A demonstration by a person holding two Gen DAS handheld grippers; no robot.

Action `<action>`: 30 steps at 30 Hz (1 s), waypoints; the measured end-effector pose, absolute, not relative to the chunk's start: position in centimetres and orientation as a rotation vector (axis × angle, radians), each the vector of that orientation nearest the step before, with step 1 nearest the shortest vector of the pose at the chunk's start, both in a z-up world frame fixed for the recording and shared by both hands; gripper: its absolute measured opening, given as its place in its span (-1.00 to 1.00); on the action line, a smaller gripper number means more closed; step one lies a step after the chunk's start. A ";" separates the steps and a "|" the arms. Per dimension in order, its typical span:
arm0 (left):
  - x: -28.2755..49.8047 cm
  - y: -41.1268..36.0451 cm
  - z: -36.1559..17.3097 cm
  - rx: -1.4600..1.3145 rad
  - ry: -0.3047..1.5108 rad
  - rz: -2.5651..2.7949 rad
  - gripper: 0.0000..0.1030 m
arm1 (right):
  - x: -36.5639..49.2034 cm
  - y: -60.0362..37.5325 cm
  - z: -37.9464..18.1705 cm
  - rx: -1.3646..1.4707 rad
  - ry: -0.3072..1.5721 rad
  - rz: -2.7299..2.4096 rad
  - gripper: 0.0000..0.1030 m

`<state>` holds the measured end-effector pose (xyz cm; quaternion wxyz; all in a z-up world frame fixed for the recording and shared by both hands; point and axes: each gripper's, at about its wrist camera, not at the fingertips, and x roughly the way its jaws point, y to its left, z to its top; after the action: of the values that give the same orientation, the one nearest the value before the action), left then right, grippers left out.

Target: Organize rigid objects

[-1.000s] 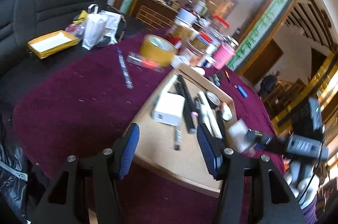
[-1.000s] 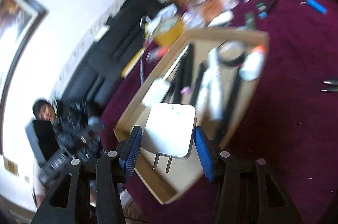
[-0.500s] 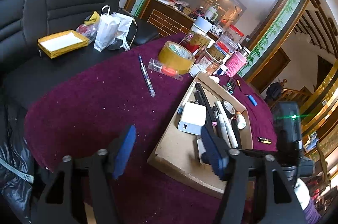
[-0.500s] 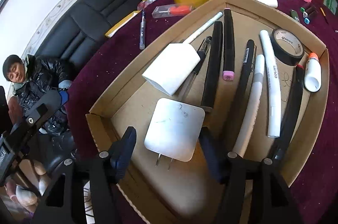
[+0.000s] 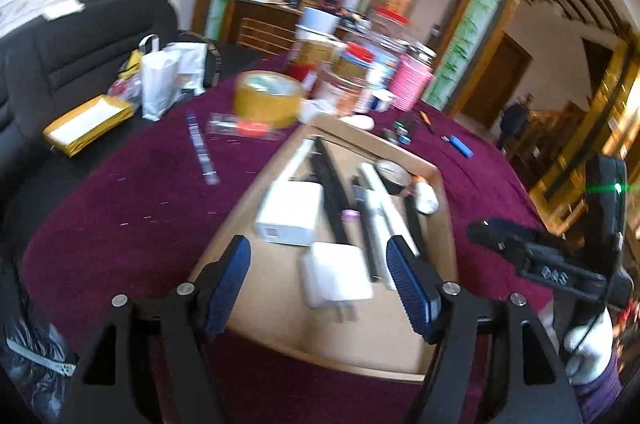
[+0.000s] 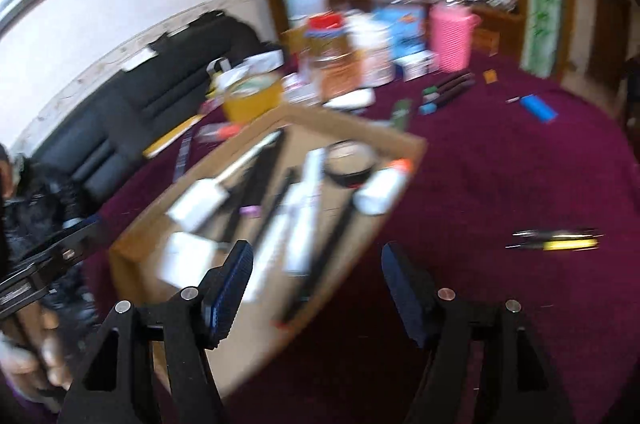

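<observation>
- Your left hand-held gripper (image 5: 318, 278): fingers spread, nothing between them, hovering over the near end of the cardboard tray (image 5: 436, 184).
- Your right hand-held gripper (image 6: 316, 286): fingers spread and empty, above the tray's near right edge and the maroon surface (image 6: 500, 176).
- Inside the tray, nearest you: a white plug adapter (image 5: 336, 276), prongs toward you; just behind it a white charger block (image 5: 290, 212).
- Farther along the tray: black markers (image 5: 332, 192) and white tubes (image 5: 384, 204) lying lengthwise, a tape ring (image 5: 394, 176) and a small white bottle (image 5: 426, 198) at the far end.
- On the surface to the right of the tray: a yellow-and-black pen (image 6: 556, 239).
- Beyond the tray: a yellow tape roll (image 5: 266, 98), blurred jars, a pink basket (image 5: 410, 82).
</observation>
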<state>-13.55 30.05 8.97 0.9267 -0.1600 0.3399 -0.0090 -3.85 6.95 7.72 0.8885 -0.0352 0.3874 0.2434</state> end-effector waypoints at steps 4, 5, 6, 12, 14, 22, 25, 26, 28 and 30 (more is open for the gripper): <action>-13.5 25.8 10.1 -0.213 0.674 -0.012 0.52 | -3.7 3.3 8.5 -0.127 0.721 0.372 0.56; -13.6 24.9 10.4 -0.187 0.662 -0.006 0.58 | -3.7 2.6 8.6 -0.133 0.702 0.348 0.61; -13.6 23.8 10.8 -0.157 0.646 0.004 0.61 | -3.8 1.7 8.8 -0.135 0.685 0.327 0.64; -14.6 18.4 13.1 0.001 0.527 0.034 0.80 | -5.0 -2.1 9.4 -0.171 0.599 0.215 0.73; -15.0 16.7 13.7 0.042 0.489 0.036 0.82 | -5.5 -3.2 9.5 -0.177 0.581 0.182 0.74; -15.9 13.5 14.6 0.096 0.459 0.020 0.83 | -6.6 -6.6 9.7 -0.169 0.581 0.078 0.76; -16.2 13.0 14.7 0.101 0.463 0.014 0.84 | -7.0 -7.5 9.7 -0.161 0.590 0.058 0.76; -16.3 12.9 14.8 0.103 0.464 0.014 0.84 | -7.2 -7.7 9.7 -0.161 0.592 0.055 0.76; -16.6 12.7 14.9 0.105 0.468 0.011 0.84 | -7.5 -8.1 9.7 -0.162 0.594 0.043 0.76; -16.8 12.5 14.9 0.107 0.470 0.008 0.84 | -7.8 -8.3 9.7 -0.161 0.593 0.040 0.76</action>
<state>-16.80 12.51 14.90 0.9711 0.0527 0.2327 0.0041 -7.79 -8.34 9.74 0.9530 -0.0791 0.2917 0.0196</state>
